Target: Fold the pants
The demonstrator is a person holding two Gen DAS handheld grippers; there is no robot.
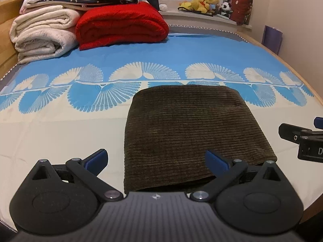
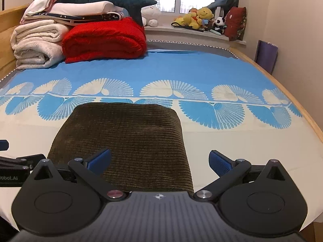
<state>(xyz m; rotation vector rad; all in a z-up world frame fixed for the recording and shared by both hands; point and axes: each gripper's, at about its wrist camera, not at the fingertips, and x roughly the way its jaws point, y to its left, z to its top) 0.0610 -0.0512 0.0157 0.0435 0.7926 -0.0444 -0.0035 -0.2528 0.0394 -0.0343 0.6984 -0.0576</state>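
The brown corduroy pants (image 1: 187,133) lie folded into a neat rectangle on the bed (image 1: 60,125) near its front edge, with the left gripper (image 1: 156,159) and right gripper (image 2: 160,161) both spread wide and empty just before its near edge.

bed (image 1: 252,54): wood frame, sheet blue at far half, cream at near half, fan-pattern band between | folded brown corduroy pants (image 1: 187,133): flat on cream part, far edge touching the band | red blanket (image 1: 121,25): far-left of pants, on blue | cream blanket stack (image 1: 42,34): touching red blanket's left side
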